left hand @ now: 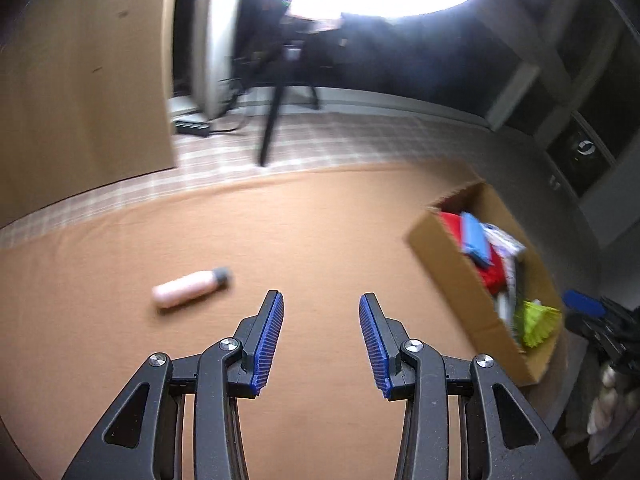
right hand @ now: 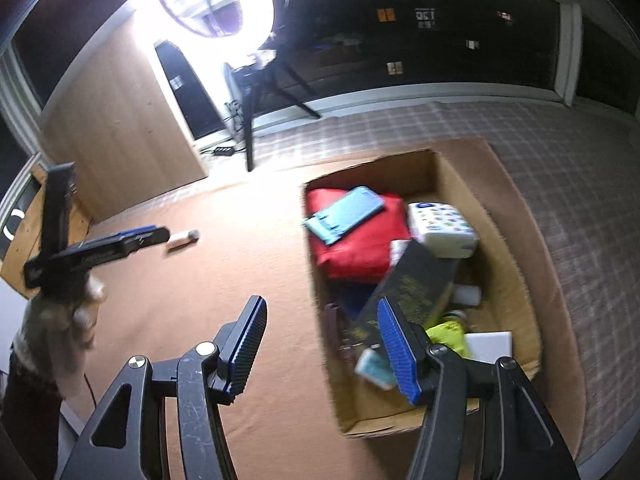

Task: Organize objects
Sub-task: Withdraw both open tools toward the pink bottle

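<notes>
Mat: tan floor mat under everything; bare except for one stray item and the box
Cardboard box: open-topped cardboard box at 3 o'clock in the left wrist view, centre-right in the right wrist view; already crowded
Box contents: red cushion with a blue pouch on top; a printed tissue pack just beside them; a dark carton tilted against the pile; yellow-green item nearest the camera
Pink bottle: pink bottle with grey cap lying on its side on the mat at 10 o'clock of the left gripper, well apart from the box; judged the remaining item to be stowed
Left gripper: left gripper spread, nothing between the fingers; short of the bottle
Right gripper: right gripper spread and empty, over the box's near wall
Advice: square the fingers across the bottle's body, not its cap; it looks liable to roll
View difference: only the right wrist view shows the box interior fully, plus the person's hand carrying the left gripper; the left wrist view alone shows the bottle clearly
</notes>
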Action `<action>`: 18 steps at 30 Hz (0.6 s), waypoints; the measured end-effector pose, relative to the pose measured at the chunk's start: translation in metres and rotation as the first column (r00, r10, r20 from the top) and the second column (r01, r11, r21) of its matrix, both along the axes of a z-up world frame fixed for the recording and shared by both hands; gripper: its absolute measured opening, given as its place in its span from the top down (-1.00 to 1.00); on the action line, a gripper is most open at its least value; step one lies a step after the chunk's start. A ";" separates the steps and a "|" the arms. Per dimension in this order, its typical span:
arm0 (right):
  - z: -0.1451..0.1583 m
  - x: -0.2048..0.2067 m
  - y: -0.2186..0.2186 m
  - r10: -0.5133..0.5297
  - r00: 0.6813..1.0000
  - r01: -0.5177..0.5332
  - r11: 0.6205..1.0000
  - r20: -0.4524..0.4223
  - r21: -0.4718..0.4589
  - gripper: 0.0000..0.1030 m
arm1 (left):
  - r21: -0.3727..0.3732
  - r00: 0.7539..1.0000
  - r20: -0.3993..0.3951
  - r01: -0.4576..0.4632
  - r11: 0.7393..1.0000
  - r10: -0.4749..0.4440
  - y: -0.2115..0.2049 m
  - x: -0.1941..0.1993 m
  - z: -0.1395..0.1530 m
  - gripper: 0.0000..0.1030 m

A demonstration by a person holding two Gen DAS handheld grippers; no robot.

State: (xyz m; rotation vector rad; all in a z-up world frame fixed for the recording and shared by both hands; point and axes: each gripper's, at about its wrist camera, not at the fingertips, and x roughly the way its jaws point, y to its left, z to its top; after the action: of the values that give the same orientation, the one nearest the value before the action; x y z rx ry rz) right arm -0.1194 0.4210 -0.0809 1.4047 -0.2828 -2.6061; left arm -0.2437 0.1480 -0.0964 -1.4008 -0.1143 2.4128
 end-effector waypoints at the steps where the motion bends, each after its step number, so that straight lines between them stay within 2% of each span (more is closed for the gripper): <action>1: 0.001 0.001 -0.004 0.002 1.000 -0.002 1.000 0.000 0.002 -0.05 | -0.010 1.000 0.003 -0.011 1.000 0.011 -0.009 -0.004 -0.003 0.17; 7: 0.005 0.006 -0.033 0.015 1.000 -0.015 0.999 -0.004 0.041 -0.05 | -0.060 0.999 0.023 -0.033 0.998 0.034 -0.049 -0.031 -0.014 0.17; 11: 0.001 0.007 -0.048 0.013 1.000 -0.013 0.997 0.007 0.070 -0.05 | -0.124 0.999 0.037 -0.018 0.992 0.023 -0.059 -0.051 -0.028 0.17; 18: -0.002 0.008 -0.067 -0.016 1.000 0.013 0.990 0.014 0.143 -0.05 | -0.157 0.992 0.106 0.082 0.984 -0.066 -0.057 -0.065 -0.062 0.11</action>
State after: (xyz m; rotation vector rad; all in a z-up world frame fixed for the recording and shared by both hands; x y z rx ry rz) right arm -0.1116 0.3543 -0.0827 1.4723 -0.1105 -2.6758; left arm -0.3088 0.0905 -0.1585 -1.5681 0.1100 2.3351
